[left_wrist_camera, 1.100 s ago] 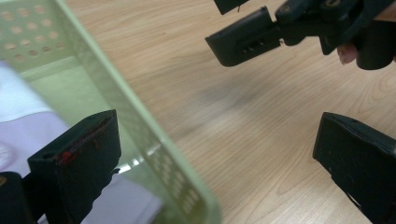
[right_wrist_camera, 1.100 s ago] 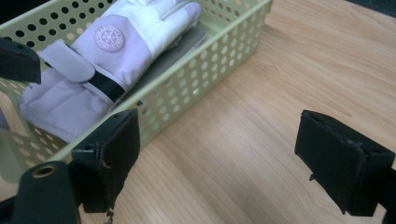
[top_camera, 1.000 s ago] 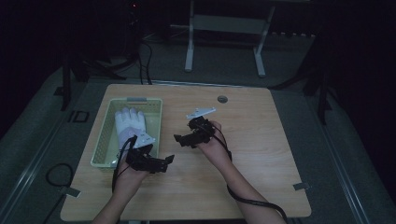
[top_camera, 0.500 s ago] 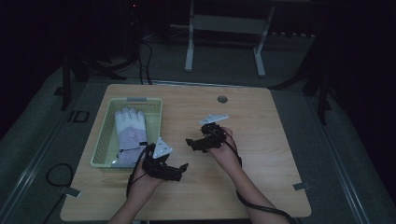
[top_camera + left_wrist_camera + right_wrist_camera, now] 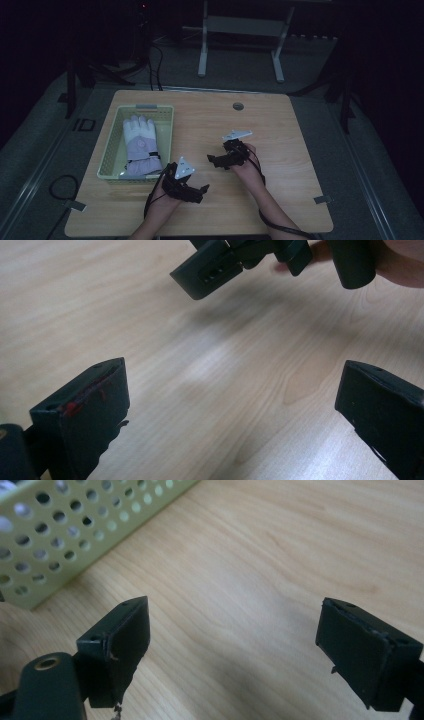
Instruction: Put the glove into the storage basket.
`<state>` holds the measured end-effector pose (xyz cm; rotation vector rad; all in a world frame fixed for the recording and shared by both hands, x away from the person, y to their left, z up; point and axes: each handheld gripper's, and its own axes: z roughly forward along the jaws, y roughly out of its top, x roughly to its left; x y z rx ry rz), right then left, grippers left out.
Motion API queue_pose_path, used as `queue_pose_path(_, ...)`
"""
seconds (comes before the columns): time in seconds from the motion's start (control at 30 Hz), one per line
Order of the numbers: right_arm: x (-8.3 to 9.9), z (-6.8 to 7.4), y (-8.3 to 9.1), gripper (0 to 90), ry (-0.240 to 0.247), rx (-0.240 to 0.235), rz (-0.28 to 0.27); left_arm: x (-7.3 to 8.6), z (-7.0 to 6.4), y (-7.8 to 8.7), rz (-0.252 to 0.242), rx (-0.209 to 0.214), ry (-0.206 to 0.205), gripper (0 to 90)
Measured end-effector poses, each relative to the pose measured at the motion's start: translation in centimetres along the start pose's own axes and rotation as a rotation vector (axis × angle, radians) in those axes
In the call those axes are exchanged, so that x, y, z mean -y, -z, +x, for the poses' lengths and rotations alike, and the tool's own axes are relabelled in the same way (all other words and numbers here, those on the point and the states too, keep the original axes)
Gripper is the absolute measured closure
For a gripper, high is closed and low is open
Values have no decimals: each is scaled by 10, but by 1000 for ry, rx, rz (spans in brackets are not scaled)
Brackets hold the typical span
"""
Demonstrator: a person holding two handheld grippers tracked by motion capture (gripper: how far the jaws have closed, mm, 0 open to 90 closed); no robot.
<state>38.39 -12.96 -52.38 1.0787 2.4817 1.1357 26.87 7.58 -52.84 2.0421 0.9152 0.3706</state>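
A pale green perforated basket [image 5: 109, 150] stands at the table's left and holds a white and lilac glove [image 5: 140, 145]. My left gripper [image 5: 204, 191] is near the front edge, just right of the basket's front corner, jaws wide open over bare wood [image 5: 225, 390]. My right gripper [image 5: 212, 160] hovers at mid-table, pointing left, also open with nothing between its jaws [image 5: 230, 635]. The basket's wall [image 5: 75, 535] shows at the upper left of the right gripper view. The right gripper's jaw [image 5: 210, 270] appears at the top of the left gripper view.
The wooden table [image 5: 280, 130] has a round cable hole [image 5: 238, 106] near its back edge. A white frame stand [image 5: 240, 30] is on the floor behind the table. A cable loop [image 5: 62, 187] lies on the floor at the left.
My left gripper has drawn back from the basket toward the front edge and to the right. My right gripper has shifted slightly right and nearer. Both stay open.
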Motion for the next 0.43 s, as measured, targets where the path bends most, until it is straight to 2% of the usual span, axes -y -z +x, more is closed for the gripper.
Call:
queue_pose_path(0.23, 14, -6, -5, 139, -13, -3, 17, 6, -3, -8, 8, -1, 1, 11)
queue_pose_path(0.27, 17, -7, -6, 140, -18, -6, 19, 7, -5, -10, 17, 15, 6, 11)
queue_pose_path(0.3, 22, -8, -8, 142, -19, -2, 28, 7, -6, -11, 16, 18, 4, 11)
queue_pose_path(0.43, 25, -9, -7, 143, -22, -5, 15, 8, -7, -13, 18, 31, 3, 11)
